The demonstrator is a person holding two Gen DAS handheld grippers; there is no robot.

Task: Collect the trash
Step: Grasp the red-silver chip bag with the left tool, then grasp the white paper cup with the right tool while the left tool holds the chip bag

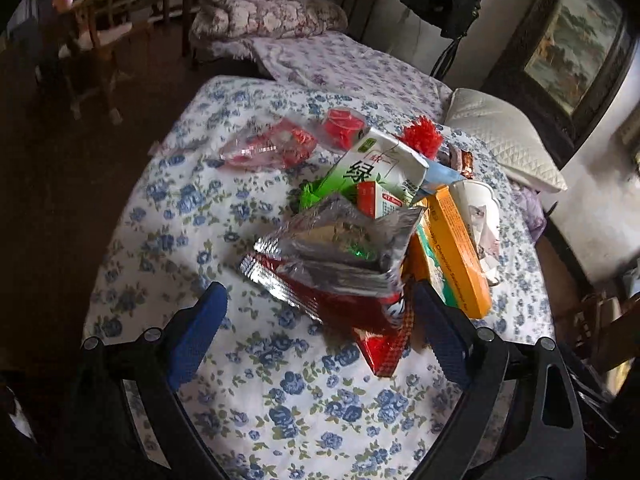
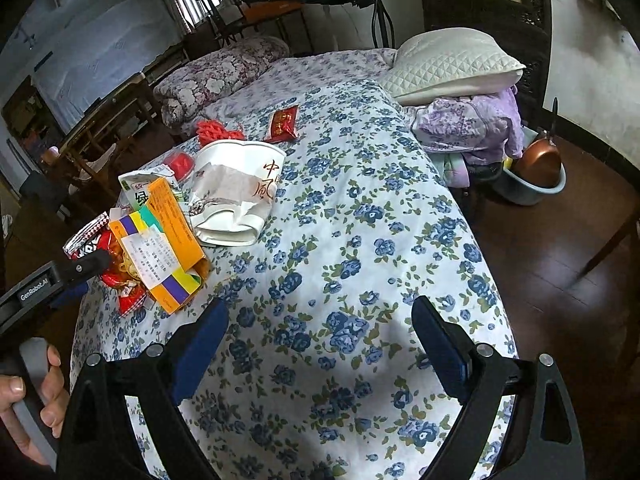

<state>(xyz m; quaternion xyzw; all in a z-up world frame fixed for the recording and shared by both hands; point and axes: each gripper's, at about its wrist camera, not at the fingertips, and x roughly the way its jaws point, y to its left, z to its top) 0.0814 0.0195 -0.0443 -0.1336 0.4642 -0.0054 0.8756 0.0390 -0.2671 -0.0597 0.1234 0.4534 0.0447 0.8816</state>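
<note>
Here, near to far:
Left gripper [image 1: 320, 308]: fingers spread wide, grasping nothing, poised just above the near end of the trash heap.
Right gripper [image 2: 320, 320]: likewise released, over bare floral bedspread [image 2: 360, 240], well right of the heap.
Hand [image 2: 28, 404]: wrapped round a grey handle at the lower left of the right view.
Red snack bag [image 1: 352, 280]: torn open, foil lining showing, nearest the left fingers.
Orange box [image 1: 456, 244]: lying against the bag's right side.
White paper bowl [image 2: 236, 196]: crushed, just beside the box.
Green tea carton [image 1: 380, 168]: behind the bag.
Red wrapper [image 2: 283, 123]: apart, farther up the bed.
Pillow [image 2: 452, 64]: at the head.
</note>
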